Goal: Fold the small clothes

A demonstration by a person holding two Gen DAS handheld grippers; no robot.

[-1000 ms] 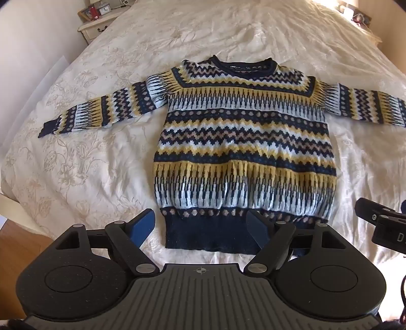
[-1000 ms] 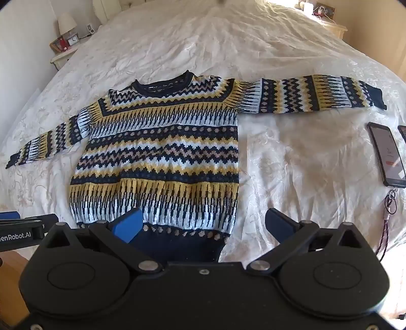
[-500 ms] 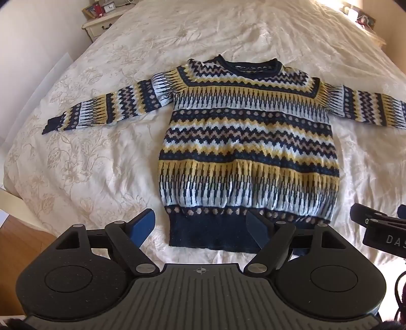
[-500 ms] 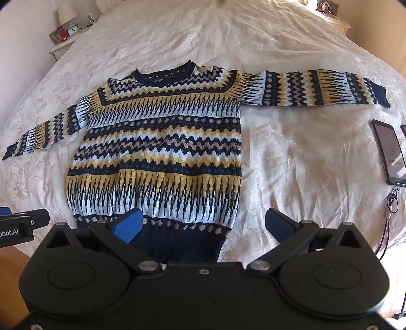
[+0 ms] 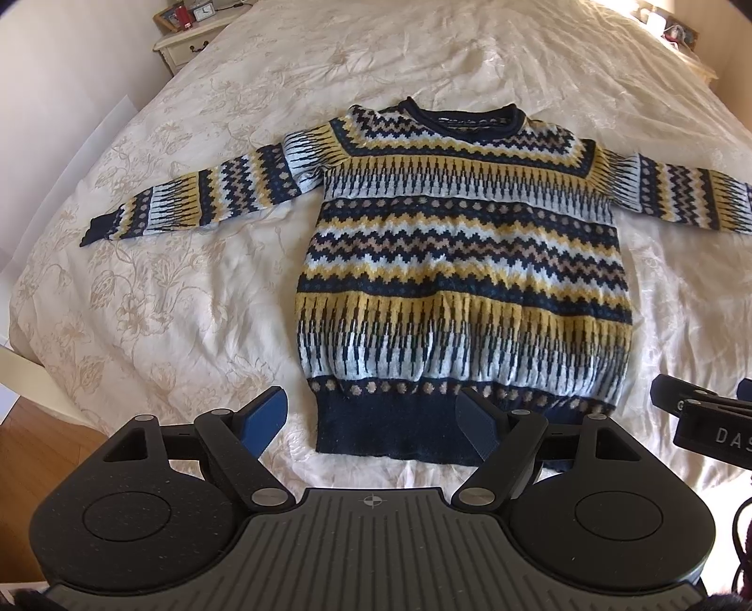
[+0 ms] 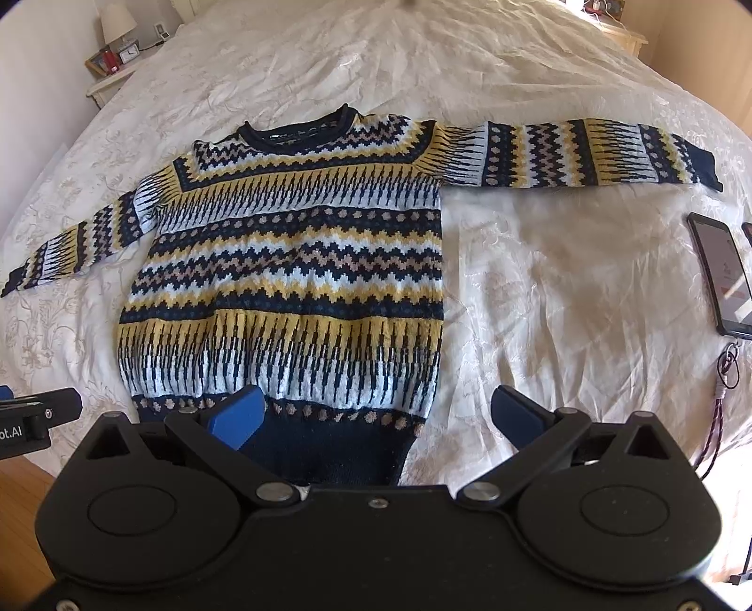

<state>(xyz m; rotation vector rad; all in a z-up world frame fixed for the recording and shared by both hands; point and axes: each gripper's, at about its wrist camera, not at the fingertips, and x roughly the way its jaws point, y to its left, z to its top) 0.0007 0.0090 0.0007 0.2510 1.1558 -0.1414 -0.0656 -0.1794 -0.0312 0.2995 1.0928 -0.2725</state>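
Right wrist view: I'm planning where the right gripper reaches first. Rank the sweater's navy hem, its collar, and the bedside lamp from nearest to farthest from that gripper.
1. Navy hem: directly ahead of the right gripper, between its open fingers.
2. Collar: far end of the sweater, mid-bed.
3. Lamp: on the nightstand, far upper left, beyond the bed.

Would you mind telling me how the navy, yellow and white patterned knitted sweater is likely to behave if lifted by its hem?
The navy, yellow and white patterned knitted sweater would probably sag and drape, since it lies limp and flat on the cream bedspread. Its spread sleeves would likely trail behind. The thick knit suggests some weight, and should grip rather than slip.
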